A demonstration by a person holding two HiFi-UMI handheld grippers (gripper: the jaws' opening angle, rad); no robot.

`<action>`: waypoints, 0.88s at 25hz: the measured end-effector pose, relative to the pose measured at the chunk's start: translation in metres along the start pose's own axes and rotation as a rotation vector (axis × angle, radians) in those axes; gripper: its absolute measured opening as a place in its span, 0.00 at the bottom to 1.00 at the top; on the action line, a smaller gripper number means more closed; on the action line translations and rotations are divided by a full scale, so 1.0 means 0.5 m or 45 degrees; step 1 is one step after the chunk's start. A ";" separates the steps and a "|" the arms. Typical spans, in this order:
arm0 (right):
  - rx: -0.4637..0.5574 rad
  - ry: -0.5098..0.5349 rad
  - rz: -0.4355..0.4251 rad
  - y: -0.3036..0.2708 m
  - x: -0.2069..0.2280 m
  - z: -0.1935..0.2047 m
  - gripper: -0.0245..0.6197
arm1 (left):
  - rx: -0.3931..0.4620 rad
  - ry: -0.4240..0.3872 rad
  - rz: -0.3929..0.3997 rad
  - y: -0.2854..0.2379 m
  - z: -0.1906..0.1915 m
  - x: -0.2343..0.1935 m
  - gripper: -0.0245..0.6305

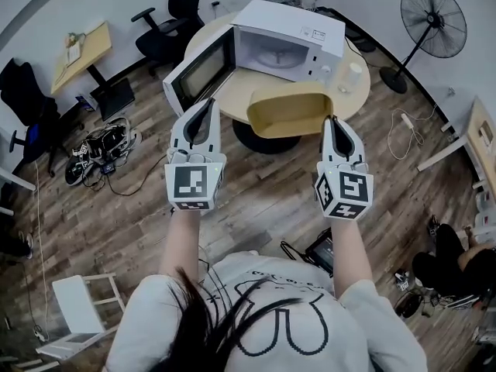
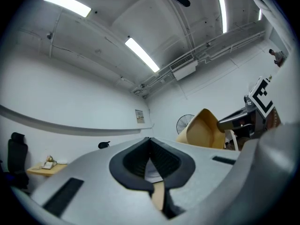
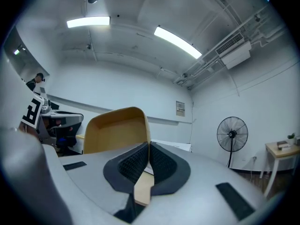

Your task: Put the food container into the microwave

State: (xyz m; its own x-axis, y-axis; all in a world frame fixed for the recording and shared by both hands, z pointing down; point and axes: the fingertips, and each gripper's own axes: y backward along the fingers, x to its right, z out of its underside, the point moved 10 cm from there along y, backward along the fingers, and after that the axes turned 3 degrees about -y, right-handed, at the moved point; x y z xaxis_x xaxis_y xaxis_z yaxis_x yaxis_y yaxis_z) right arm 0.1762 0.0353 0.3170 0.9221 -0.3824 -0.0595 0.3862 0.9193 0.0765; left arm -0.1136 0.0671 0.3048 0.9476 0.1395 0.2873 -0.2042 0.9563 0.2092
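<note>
one tan container, a shallow tub with rounded corners and a paler rim, hangs in the air in front of the open microwave, over the near edge of the table. its long axis runs left to right across the head view, roughly along the microwave's front. it is tipped up on edge, not flat: the right gripper view looks into its hollow, and so does the left gripper view, so the open side faces back toward the person.

the right gripper holds it by the right-hand end. its jaws are pinched on the thin wall there, and the tub rises to their left. the left gripper is apart from the tub, level with its left end. its jaws are closed tip to tip with nothing between them.

the white microwave sits on the round tan table, its door swung wide to the left, toward the left gripper. wood floor lies below, and a fan stands at far right.
</note>
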 end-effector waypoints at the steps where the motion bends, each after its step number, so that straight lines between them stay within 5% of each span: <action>1: -0.008 -0.007 0.001 -0.008 -0.003 0.001 0.09 | -0.004 0.003 0.002 -0.003 0.004 -0.005 0.05; 12: -0.030 -0.050 -0.006 -0.100 -0.018 0.015 0.09 | 0.014 -0.006 -0.007 -0.056 0.024 -0.050 0.05; 22: -0.110 -0.130 0.036 -0.263 0.028 0.067 0.09 | -0.008 -0.005 0.050 -0.226 0.089 -0.086 0.05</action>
State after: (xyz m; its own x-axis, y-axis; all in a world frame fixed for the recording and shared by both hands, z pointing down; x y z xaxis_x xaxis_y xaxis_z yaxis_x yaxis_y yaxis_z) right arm 0.1394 -0.0939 0.3396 0.9321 -0.3596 0.0435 0.3603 0.9328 -0.0097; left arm -0.1422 -0.0586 0.3105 0.9379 0.1757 0.2990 -0.2394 0.9518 0.1916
